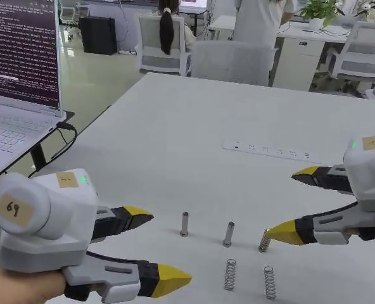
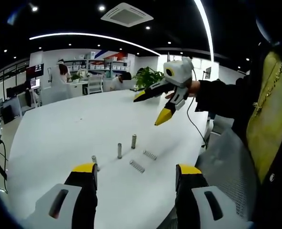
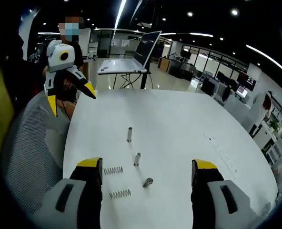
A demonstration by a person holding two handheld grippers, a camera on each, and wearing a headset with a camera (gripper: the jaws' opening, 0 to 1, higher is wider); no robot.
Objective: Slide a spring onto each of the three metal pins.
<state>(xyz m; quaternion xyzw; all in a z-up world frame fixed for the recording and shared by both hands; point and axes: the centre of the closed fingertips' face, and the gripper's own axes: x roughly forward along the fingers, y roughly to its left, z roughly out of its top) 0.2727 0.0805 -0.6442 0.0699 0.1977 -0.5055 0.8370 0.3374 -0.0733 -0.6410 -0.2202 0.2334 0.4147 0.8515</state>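
- The left loose spring (image 1: 230, 275) and the right loose spring (image 1: 269, 282) lie flat and side by side, a gap apart, their axes pointing at 12 o'clock. They sit just at 6 o'clock of the middle pin (image 1: 228, 234) and the right pin (image 1: 263, 240).
- I judge them light, thin-wired and springy. They will likely roll if nudged and may shoot away if pinched by the ends.
- I would take 1 across its coils at mid-length, gently, leaving 1 open end free to go over a pin tip.
- The 3 metal pins stand upright in a row. The left pin (image 1: 184, 224) and the middle pin are bare.
- The right pin looks coiled, so I judge 1 spring already on it and 2 left to fit.
- I cannot tell whether the pins are fixed down. A sideways shove might topple them, so the spring should come down along the pin's axis.
- My right gripper (image 1: 280, 206) has its jaws spread wide and holds nothing. Its lower tip is just at 3 o'clock of the right pin; I cannot tell if it touches.
- My left gripper (image 1: 170, 247) is spread too and empty, at 9 o'clock of the pins and apart from them.
- All rests on the white table (image 1: 175, 139), with a power strip (image 1: 270, 151) at 12 o'clock and a laptop (image 1: 16, 95) at 10 o'clock.
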